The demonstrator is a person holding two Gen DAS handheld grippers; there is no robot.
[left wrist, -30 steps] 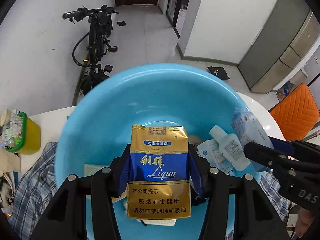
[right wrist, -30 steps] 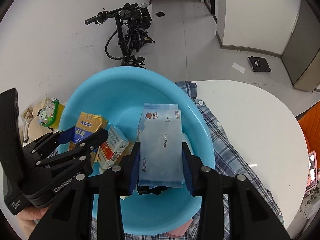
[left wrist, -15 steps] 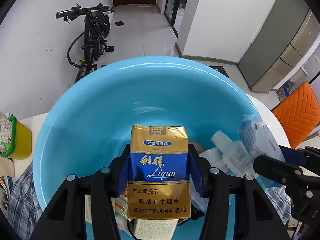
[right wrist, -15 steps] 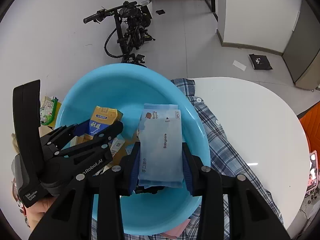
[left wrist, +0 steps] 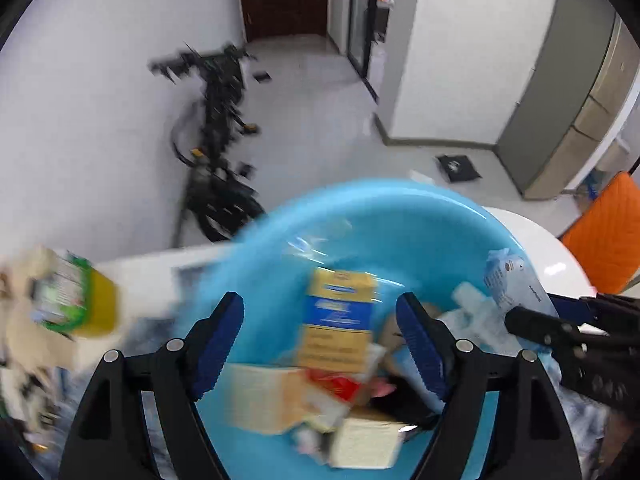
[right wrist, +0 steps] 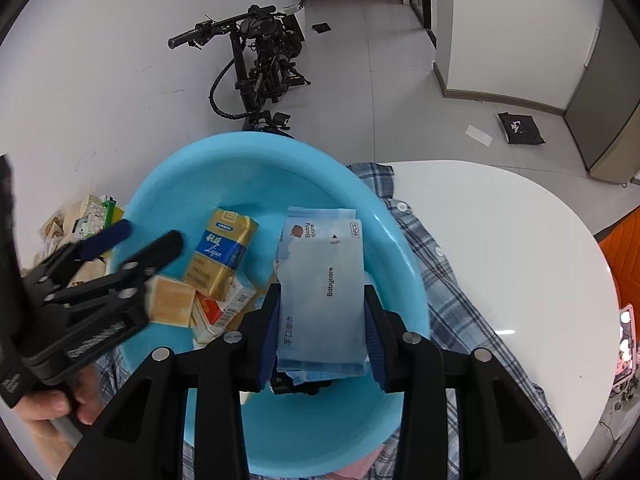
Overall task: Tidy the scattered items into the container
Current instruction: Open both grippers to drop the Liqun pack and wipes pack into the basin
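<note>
My left gripper has just been opening, and its jaws now stand wide apart above the blue basin. The gold-and-blue cigarette pack is free of the pads; in the right wrist view it lies tilted inside the basin, leaning on a red-and-white carton and just beside a tan box. The left wrist view is smeared by motion, so I cannot read the finer details there.

My right gripper is clamped on a pale blue Babycare wipes packet, with both blue pads pressed against its long sides. The packet is upright between the fingers, over the right half of the basin.

The basin sits on a plaid shirt spread over the white counter. A yellow-and-green tub stands on the counter to the left of the basin. A hand grips the left tool's handle at the lower left. Beyond the counter, a black bicycle leans on the wall.
</note>
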